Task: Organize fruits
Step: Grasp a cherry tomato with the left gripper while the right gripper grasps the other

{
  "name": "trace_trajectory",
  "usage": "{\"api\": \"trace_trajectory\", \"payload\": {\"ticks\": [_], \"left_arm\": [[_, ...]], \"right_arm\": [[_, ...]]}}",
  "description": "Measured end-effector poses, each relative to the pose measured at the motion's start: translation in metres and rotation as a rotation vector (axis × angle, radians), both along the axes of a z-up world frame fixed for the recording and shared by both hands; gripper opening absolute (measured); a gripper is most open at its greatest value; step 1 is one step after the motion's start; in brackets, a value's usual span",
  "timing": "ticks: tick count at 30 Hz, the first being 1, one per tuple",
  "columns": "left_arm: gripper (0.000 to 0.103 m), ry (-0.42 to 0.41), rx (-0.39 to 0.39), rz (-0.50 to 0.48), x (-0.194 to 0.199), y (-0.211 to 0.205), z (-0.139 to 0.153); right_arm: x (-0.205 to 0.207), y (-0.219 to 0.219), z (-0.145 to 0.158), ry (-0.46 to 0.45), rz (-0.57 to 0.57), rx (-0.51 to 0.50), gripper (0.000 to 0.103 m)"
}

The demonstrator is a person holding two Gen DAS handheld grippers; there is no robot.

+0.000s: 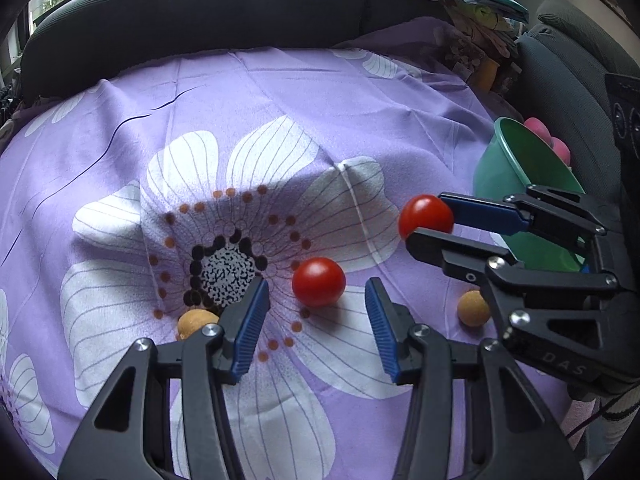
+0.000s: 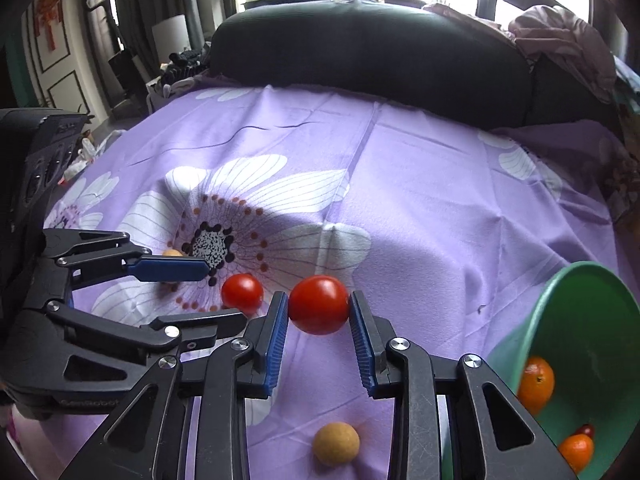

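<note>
Right gripper (image 2: 319, 312): its blue ribbed pads press both sides of a red tomato (image 2: 319, 305), which is lifted clear of the cloth.
Left gripper (image 1: 316, 316): jaws stand apart with nothing pressed between them; a second red tomato (image 1: 319, 281) lies on the cloth just ahead of the gap, touching neither pad.
Tan balls: one (image 1: 195, 322) lies on the cloth partly behind the left gripper's left finger; another (image 2: 335, 443) lies on the cloth under the right gripper, near the bowl.
Bowl (image 2: 580, 320): green, tipped so its mouth faces the grippers, at the right edge of the cloth. Inside it lie two oranges (image 2: 536, 382) and a small dark red fruit (image 2: 586, 430).
Pink objects (image 1: 554, 140): round, just behind the bowl's rim in the left wrist view; what they are I cannot tell.
Cloth (image 1: 280, 92): purple, printed with big white flowers with dotted centres, creased in several lines.
Writing: raised letters "DAS" on the right gripper's body in the left wrist view; "GenRobot" on the left gripper's body in the right wrist view.
Surroundings: a dark cushion (image 2: 368, 44) along the far edge of the cloth, windows behind it.
</note>
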State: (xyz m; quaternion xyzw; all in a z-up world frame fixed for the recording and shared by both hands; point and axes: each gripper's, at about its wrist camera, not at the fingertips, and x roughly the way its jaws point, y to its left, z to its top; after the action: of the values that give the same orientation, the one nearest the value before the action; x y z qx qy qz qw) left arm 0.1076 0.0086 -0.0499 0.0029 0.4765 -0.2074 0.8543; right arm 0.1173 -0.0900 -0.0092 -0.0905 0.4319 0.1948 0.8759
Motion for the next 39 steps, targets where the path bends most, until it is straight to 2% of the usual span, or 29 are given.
{"api": "trace_trajectory", "payload": {"ticks": [1,6,7,17,23,32,39], "left_arm": [[0.049,0.001,0.001,-0.007,0.001,-0.003,-0.001],[0.029,0.005,0.050,-0.014,0.008,-0.017,-0.009],[0.028,0.006,0.056,-0.011,0.010,-0.018,-0.011],[0.028,-0.016,0.049,0.023,0.006,-0.014,-0.007],[0.028,-0.055,0.049,0.054,-0.019,-0.008,0.014],[0.028,-0.077,-0.016,0.113,-0.064,0.000,0.035],[0.028,-0.110,-0.009,0.120,-0.094,-0.007,0.045]], "right_arm": [[-0.001,-0.003,0.002,0.002,0.000,0.015,0.033],[-0.011,-0.008,0.011,-0.025,0.005,0.034,0.033],[-0.013,-0.010,0.013,-0.027,0.008,0.045,0.033],[-0.030,-0.015,0.019,-0.035,0.018,0.080,0.033],[-0.046,-0.017,0.020,-0.031,0.031,0.086,0.033],[-0.076,-0.019,0.027,-0.040,0.053,0.106,0.033],[-0.102,-0.023,0.033,-0.046,0.068,0.120,0.033]]}}
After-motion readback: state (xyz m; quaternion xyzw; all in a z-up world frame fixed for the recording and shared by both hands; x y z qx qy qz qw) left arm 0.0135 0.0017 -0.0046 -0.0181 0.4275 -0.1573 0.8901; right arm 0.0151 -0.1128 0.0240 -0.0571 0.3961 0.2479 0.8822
